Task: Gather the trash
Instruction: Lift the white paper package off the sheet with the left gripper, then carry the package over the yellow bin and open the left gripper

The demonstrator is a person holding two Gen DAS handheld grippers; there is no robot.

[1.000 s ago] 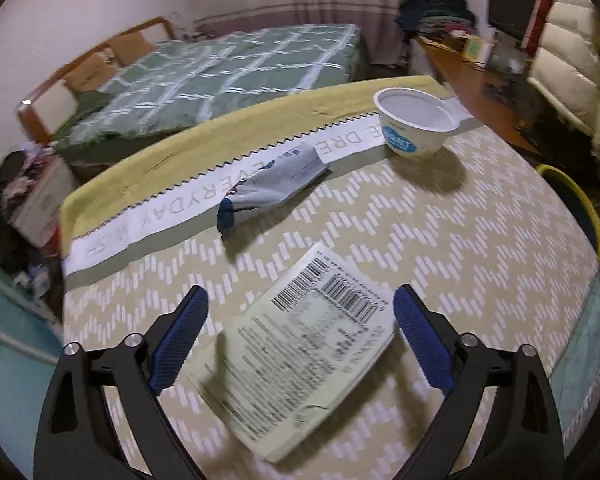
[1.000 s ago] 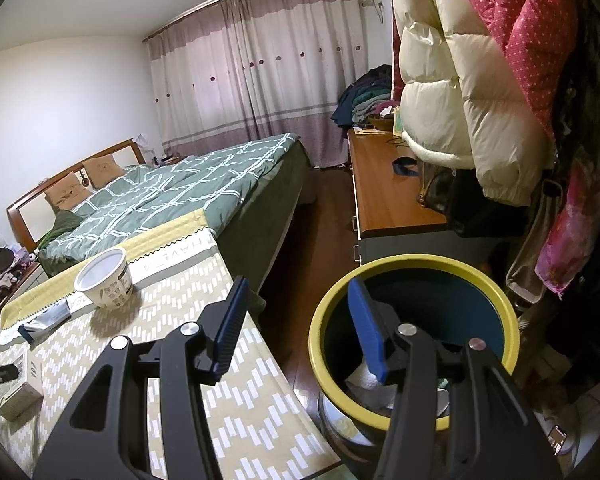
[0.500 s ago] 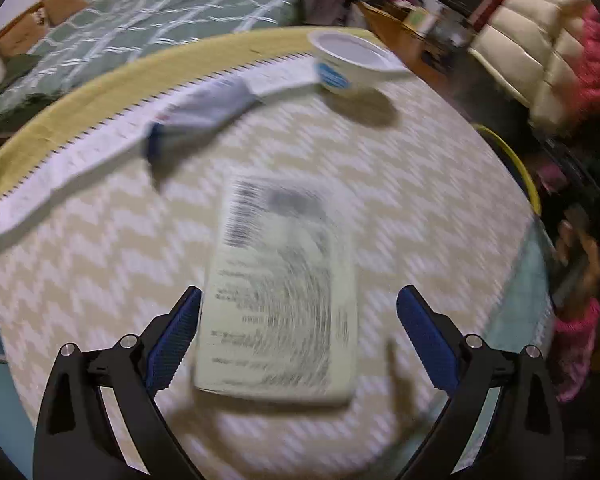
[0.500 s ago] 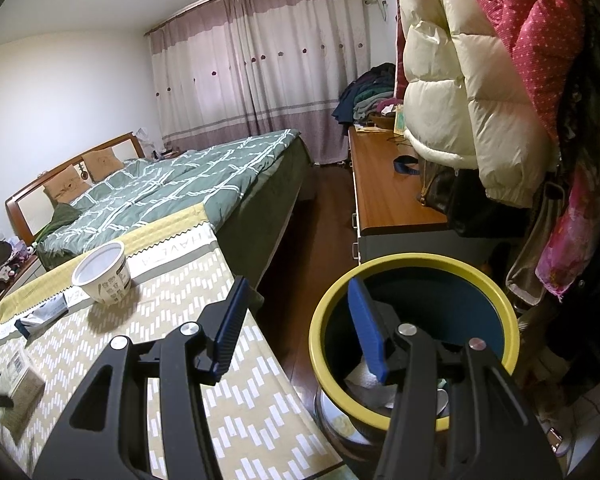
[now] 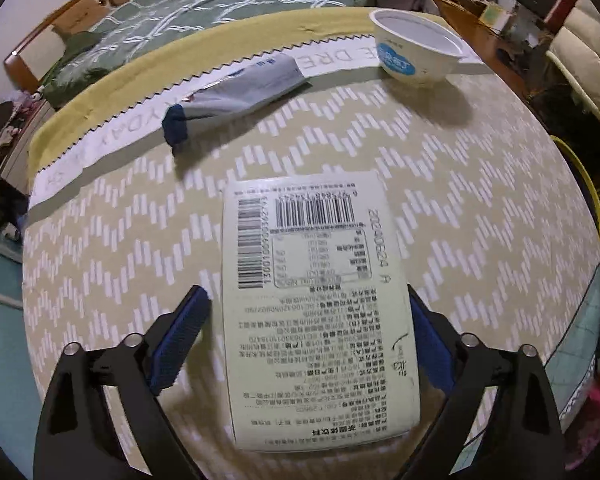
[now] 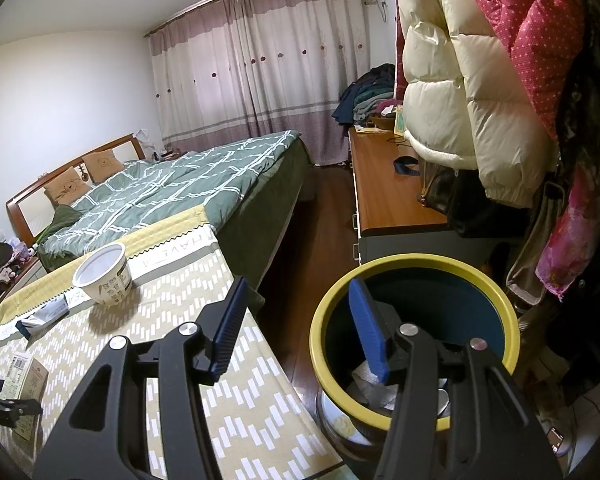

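A pale green carton (image 5: pixel 316 304) with barcodes lies flat on the patterned table. My left gripper (image 5: pixel 306 340) is open, its blue fingers on either side of the carton's near half, the right one at its edge. A blue-grey wrapper (image 5: pixel 236 96) and a white paper cup (image 5: pixel 418 54) lie farther back. My right gripper (image 6: pixel 296 328) is open and empty, above the table edge and a yellow-rimmed bin (image 6: pixel 416 340) holding trash. The carton (image 6: pixel 24 384), wrapper (image 6: pixel 44 316) and cup (image 6: pixel 104 280) show at its left.
The table (image 5: pixel 460 200) has a yellow-and-white zigzag cloth. A bed (image 6: pixel 172 188) stands behind it. A wooden dresser (image 6: pixel 384 192) and hanging coats (image 6: pixel 480 92) are to the right of the bin. Dark wood floor (image 6: pixel 320 220) runs between bed and dresser.
My left gripper has moved forward and turned, so the carton now lies straight between its fingers. My right gripper has barely moved.
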